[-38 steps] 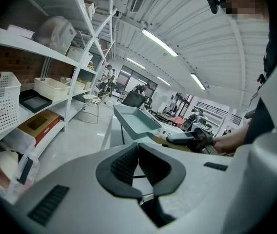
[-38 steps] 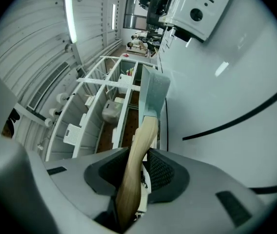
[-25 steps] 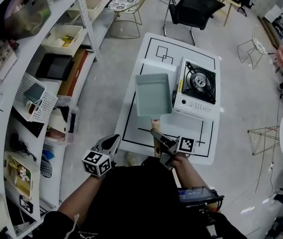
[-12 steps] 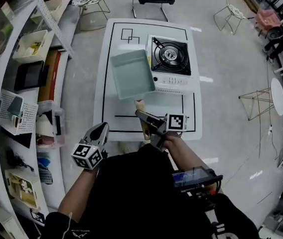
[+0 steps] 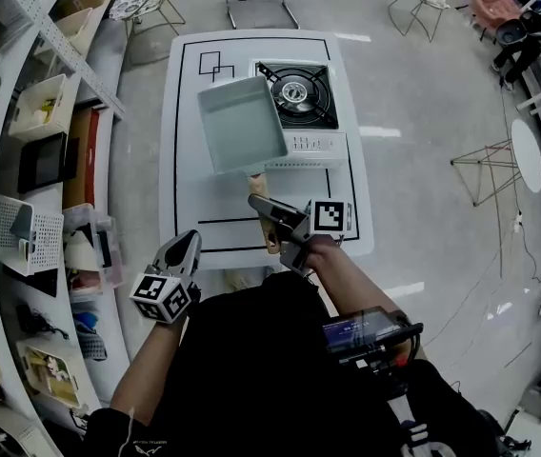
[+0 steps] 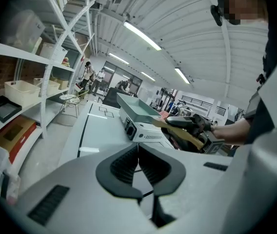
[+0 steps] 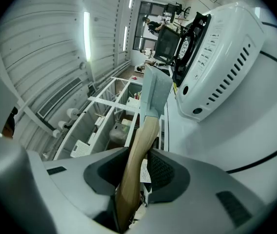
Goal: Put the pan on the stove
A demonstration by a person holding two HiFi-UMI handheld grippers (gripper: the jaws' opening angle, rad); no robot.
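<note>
Our pan (image 5: 242,122) now hangs nearer the stove (image 5: 299,98); our right gripper (image 5: 263,213) pinches its wooden handle (image 7: 136,155) to carry it, left gripper (image 5: 187,246) pressed together, spare.

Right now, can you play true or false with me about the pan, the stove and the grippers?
1. The right gripper holds the pan by its wooden handle. True.
2. The pan covers the burner. False: the burner is bare, and the pan is to its left in the head view.
3. The left gripper holds a spoon. False: it is shut with nothing in it.
4. The stove stands on the white table. True.
5. The pan is full of food. False: it looks empty inside.
</note>
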